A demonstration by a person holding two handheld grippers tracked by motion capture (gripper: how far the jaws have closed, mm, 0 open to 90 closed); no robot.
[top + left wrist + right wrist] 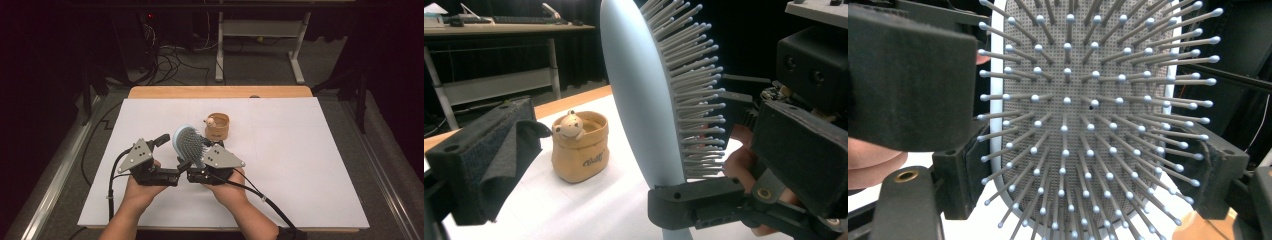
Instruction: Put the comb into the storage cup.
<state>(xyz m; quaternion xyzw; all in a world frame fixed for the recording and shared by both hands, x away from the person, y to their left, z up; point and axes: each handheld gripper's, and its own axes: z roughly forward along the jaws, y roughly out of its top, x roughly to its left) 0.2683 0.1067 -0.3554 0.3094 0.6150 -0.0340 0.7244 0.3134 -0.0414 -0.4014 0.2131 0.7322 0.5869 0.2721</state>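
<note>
White sheet point(300, 165) covered the wooden table point(220, 92); dark room behind, desk legs and loose cables on the floor.

High view: both grippers sat close together at the near edge, one in each hand. Left gripper point(161, 145) had its jaws spread wide, one pointing ahead, the other reaching across toward the right gripper point(199, 154). Pale blue hairbrush point(189, 142) stood up between the two, bristles facing the right gripper. Tan pot point(217, 126) with a small bear figure on its rim sat just beyond the right gripper, apart from the brush.

Left gripper view: brush edge-on, smooth back toward this gripper's felt-padded left jaw, clear gap between them. Lower right jaw sat at the base of the brush head; contact there was unclear. Pot visible through the gap, ahead on the sheet.

Right gripper view: bristle face head-on, very close, one black jaw on each side of the brush head. Couldn't tell whether those jaws were clamped on it or merely beside it. Pot just showed at bottom right.
</note>
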